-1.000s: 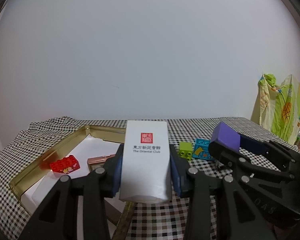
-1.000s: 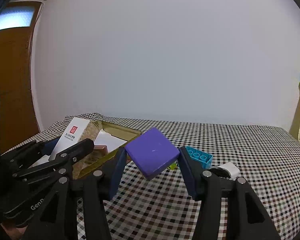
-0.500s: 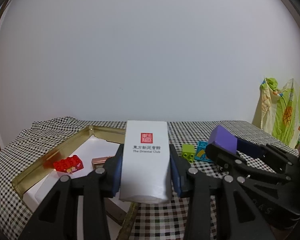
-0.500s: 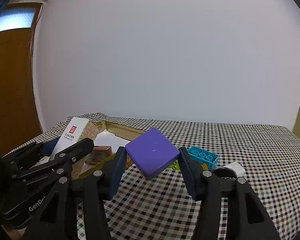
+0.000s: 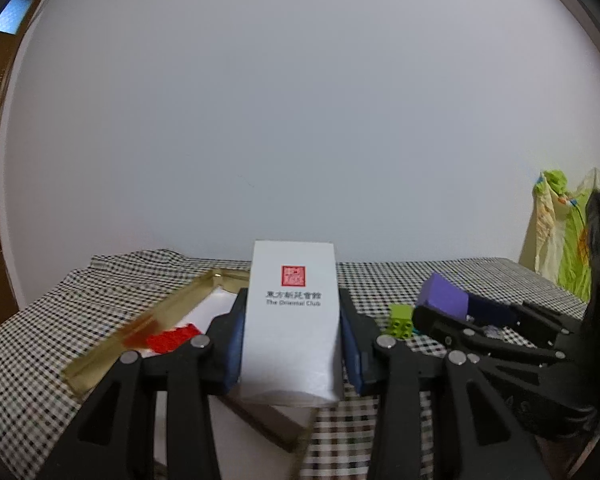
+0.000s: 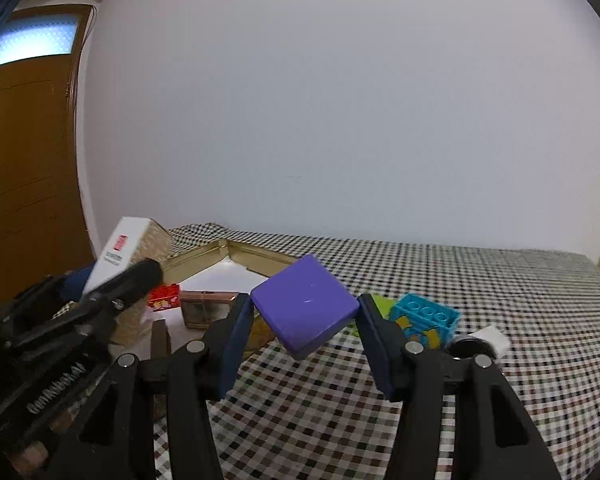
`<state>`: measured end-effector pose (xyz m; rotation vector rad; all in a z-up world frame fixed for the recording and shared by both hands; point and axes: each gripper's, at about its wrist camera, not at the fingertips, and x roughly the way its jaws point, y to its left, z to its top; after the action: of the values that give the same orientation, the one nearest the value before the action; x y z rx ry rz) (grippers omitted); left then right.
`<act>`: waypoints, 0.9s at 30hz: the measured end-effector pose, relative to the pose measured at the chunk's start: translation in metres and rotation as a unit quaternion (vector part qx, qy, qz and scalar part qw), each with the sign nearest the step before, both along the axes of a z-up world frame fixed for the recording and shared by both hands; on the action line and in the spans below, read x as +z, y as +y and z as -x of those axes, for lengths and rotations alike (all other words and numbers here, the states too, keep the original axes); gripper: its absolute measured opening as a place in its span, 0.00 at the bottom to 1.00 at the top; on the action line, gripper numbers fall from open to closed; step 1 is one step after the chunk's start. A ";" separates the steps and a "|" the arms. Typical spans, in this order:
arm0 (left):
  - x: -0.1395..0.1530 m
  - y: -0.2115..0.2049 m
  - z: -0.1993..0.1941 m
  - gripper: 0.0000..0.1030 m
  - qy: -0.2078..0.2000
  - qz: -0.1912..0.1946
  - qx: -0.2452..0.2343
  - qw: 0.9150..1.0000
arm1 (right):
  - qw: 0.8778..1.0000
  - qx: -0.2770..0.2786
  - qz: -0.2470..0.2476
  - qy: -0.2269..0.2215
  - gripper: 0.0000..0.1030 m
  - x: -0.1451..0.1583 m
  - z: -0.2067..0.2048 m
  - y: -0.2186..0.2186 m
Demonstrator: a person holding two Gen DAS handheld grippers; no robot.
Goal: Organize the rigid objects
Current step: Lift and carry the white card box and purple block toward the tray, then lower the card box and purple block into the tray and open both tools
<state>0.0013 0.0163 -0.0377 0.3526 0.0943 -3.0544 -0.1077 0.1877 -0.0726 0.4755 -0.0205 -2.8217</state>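
Note:
My left gripper (image 5: 292, 340) is shut on a white box with a red seal (image 5: 292, 320), held upright above the near corner of a gold-rimmed tray (image 5: 160, 316); the box also shows in the right wrist view (image 6: 128, 248). My right gripper (image 6: 304, 328) is shut on a purple square block (image 6: 304, 312), held above the checkered cloth; the block also shows at the right of the left wrist view (image 5: 442, 302). In the tray lie a red brick (image 6: 165, 297) and a copper-coloured box (image 6: 206, 308).
A green brick (image 5: 400, 320), a blue studded brick (image 6: 426, 318) and a small black-and-white object (image 6: 478, 342) lie on the checkered cloth (image 6: 480, 280) right of the tray. A brown door (image 6: 24, 168) stands at the left. Patterned fabric (image 5: 556, 232) hangs at the far right.
Both grippers have shifted left with their loads still held; the tray and bricks now sit further right in both views. The grips have not changed.

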 end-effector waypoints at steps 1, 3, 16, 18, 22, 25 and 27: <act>0.002 -0.003 0.002 0.39 0.000 -0.001 0.003 1.000 | 1.000 0.006 0.004 -0.006 0.54 -0.001 0.003 0.000; 0.005 -0.017 0.003 0.39 -0.010 0.001 0.005 1.000 | 1.000 0.014 0.006 -0.016 0.54 -0.002 0.008 -0.002; 0.004 -0.089 0.048 0.39 -0.118 -0.001 0.028 0.993 | 0.995 0.079 0.002 -0.063 0.54 0.009 0.038 -0.027; 0.002 -0.093 0.059 0.39 -0.139 -0.008 0.026 0.990 | 0.993 0.089 0.000 -0.073 0.54 0.014 0.037 -0.037; -0.001 -0.102 0.074 0.39 -0.162 -0.010 0.029 0.986 | 0.990 0.109 -0.008 -0.090 0.54 0.014 0.044 -0.049; -0.003 -0.102 0.081 0.39 -0.171 -0.001 0.034 0.985 | 0.987 0.122 -0.020 -0.107 0.54 0.008 0.048 -0.060; -0.005 -0.100 0.089 0.39 -0.182 -0.001 0.031 0.983 | 0.985 0.128 -0.028 -0.116 0.54 0.003 0.049 -0.065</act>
<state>-0.0876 -0.0839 -0.0431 0.8796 0.0878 -2.8718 -0.1572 0.1230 -0.0700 0.7596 0.0700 -2.5076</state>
